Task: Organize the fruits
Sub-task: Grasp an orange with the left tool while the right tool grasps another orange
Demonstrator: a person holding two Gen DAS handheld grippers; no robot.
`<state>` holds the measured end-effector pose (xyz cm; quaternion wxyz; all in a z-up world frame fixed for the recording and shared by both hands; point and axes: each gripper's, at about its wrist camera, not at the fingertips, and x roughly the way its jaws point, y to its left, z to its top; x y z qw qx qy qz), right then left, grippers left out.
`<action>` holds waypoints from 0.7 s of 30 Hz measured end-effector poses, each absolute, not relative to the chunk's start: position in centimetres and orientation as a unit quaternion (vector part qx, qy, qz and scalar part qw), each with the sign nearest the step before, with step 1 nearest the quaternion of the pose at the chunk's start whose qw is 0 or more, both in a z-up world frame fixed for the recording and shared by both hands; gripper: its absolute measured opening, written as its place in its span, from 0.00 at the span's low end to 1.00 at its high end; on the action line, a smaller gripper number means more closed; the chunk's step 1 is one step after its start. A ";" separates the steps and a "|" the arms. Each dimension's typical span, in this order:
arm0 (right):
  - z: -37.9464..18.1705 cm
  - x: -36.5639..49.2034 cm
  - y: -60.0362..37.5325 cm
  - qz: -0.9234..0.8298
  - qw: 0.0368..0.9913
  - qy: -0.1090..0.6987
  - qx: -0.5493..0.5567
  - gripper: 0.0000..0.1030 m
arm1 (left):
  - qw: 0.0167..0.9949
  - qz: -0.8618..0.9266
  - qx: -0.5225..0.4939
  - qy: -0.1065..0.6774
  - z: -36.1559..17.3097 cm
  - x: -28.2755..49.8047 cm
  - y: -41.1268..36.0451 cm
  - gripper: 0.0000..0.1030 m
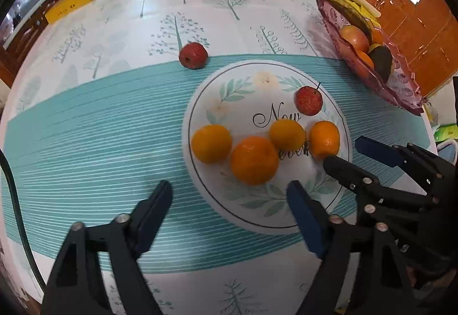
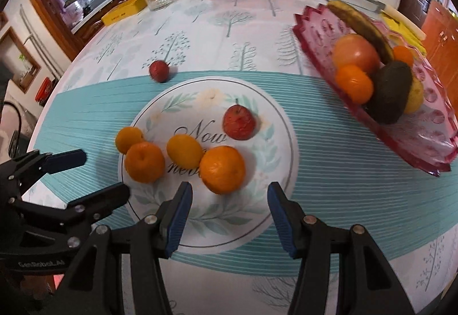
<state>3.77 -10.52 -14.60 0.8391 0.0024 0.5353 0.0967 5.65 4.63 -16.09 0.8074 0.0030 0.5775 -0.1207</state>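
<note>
Lying dead ahead of the right gripper [image 2: 229, 216], the nearest orange [image 2: 222, 169] sits on the plate [image 2: 283, 126] close in front of its spread, empty jaws. The left gripper [image 1: 229, 200], equally agape and holding nothing, faces a different orange [image 1: 254, 159]. One red apple [image 1: 193, 55] lies off the plate, beyond its far rim.

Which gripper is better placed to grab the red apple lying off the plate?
Left. The stray apple lies on the plate's left side, nearer the open left gripper; the right gripper faces an orange.
</note>
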 end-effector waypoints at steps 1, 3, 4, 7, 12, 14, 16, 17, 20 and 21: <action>-14.8 3.9 -10.4 0.094 0.840 0.535 -0.003 0.53 | 0.805 -0.121 -0.001 0.581 -16.4 5.8 4.5 0.72; -15.2 4.3 -10.5 0.093 0.839 0.536 -0.004 0.53 | 0.801 -0.120 -0.009 0.586 -16.9 6.2 4.4 0.70; -15.4 4.5 -10.7 0.094 0.838 0.537 -0.002 0.52 | 0.800 -0.120 -0.013 0.588 -17.1 6.4 4.3 0.67; -15.7 5.0 -10.8 0.106 0.840 0.532 0.002 0.51 | 0.794 -0.126 -0.022 0.595 -17.6 6.8 4.0 0.53; -15.7 5.7 -10.6 0.135 0.841 0.525 0.007 0.38 | 0.794 -0.134 -0.037 0.592 -17.8 7.2 3.6 0.48; -15.7 5.9 -10.6 0.145 0.839 0.524 0.010 0.37 | 0.794 -0.134 -0.042 0.591 -17.8 7.3 3.5 0.48; -15.7 6.1 -10.8 0.150 0.837 0.526 0.017 0.35 | 0.793 -0.134 -0.046 0.593 -17.9 7.4 3.3 0.48; -15.7 6.1 -10.9 0.152 0.836 0.526 0.021 0.35 | 0.793 -0.133 -0.046 0.593 -17.9 7.5 3.3 0.48; -15.7 6.0 -11.4 0.157 0.834 0.529 0.029 0.34 | 0.791 -0.135 -0.044 0.595 -18.1 7.6 2.9 0.46; -15.7 5.9 -11.5 0.159 0.832 0.530 0.032 0.34 | 0.790 -0.137 -0.044 0.596 -18.2 7.6 2.7 0.45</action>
